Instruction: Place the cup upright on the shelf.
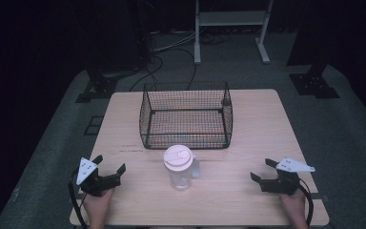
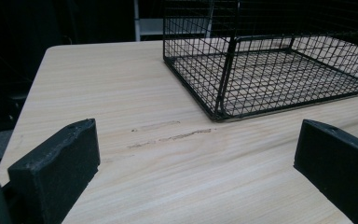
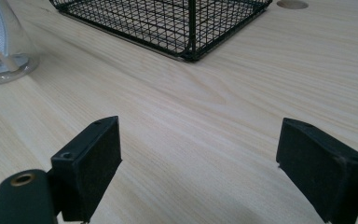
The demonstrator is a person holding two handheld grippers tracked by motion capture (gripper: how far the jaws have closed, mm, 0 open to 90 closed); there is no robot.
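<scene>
My left tongs sit near the desk's front left corner, their jaws spread wide apart with nothing between them but bare wood. My left hand grips them from the front edge. My right tongs sit near the front right corner, jaws likewise wide apart and empty, my right hand behind them at the front edge. Each pair carries a grey three-cornered plate on top, and both point inward and toward the far side.

Between the two pairs, close to the middle of the desk's front half, a clear plastic jug stands upright with a white lid on top and a handle on its right side. It is well apart from both tongs, roughly midway between them. In the right gripper view its clear base shows at the upper left, off to the side of my jaws.

Just beyond the jug, toward the far edge, stands a black wire basket, open at the top, its near wall just behind the jug. In the left gripper view its near corner lies ahead of my jaws and to the right.

I count two tongs, one jug, one basket. A round hole in the desk top lies beyond the basket's corner in the right gripper view.
</scene>
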